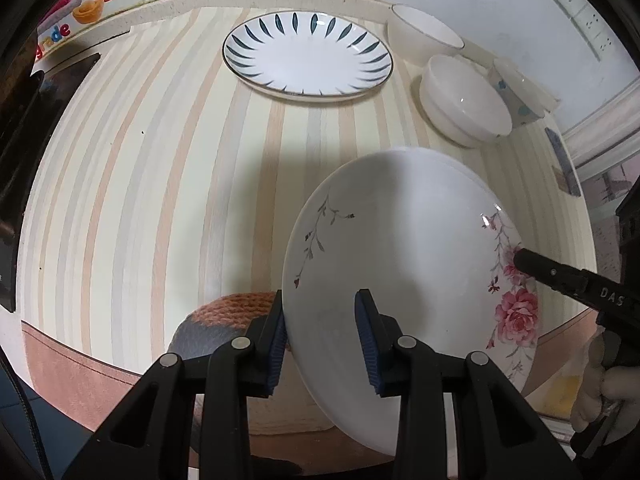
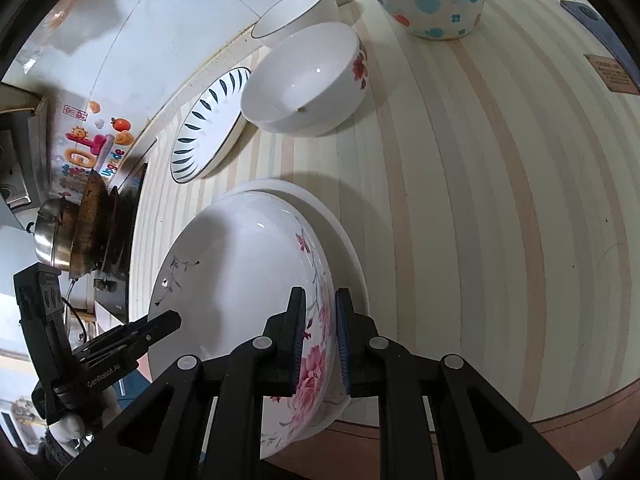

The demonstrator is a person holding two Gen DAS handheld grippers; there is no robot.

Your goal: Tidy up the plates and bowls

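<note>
White porcelain with pink roses, the flowered plate (image 1: 408,240) is gripped on two sides of its rim and tilted over the near edge of the striped surface (image 1: 160,184). The left hand-held gripper (image 1: 322,344) holds a narrow gap, its blue pads (image 1: 366,344) clamped across the plate's rim on the plain side. The right hand-held gripper (image 2: 318,340) is nearly closed, pinching the rim by the rose print. In the right wrist view a second white plate (image 2: 344,232) shows just beneath the flowered one, its rim peeking out on the far side.

Toward the far edge of the surface lies a plate with dark leaf marks (image 1: 308,56). Beside it, near the far right corner, stand a plain white bowl (image 1: 424,36), a white bowl with a red flower (image 2: 304,80) and a bowl with blue spots (image 2: 432,4), close together.
</note>
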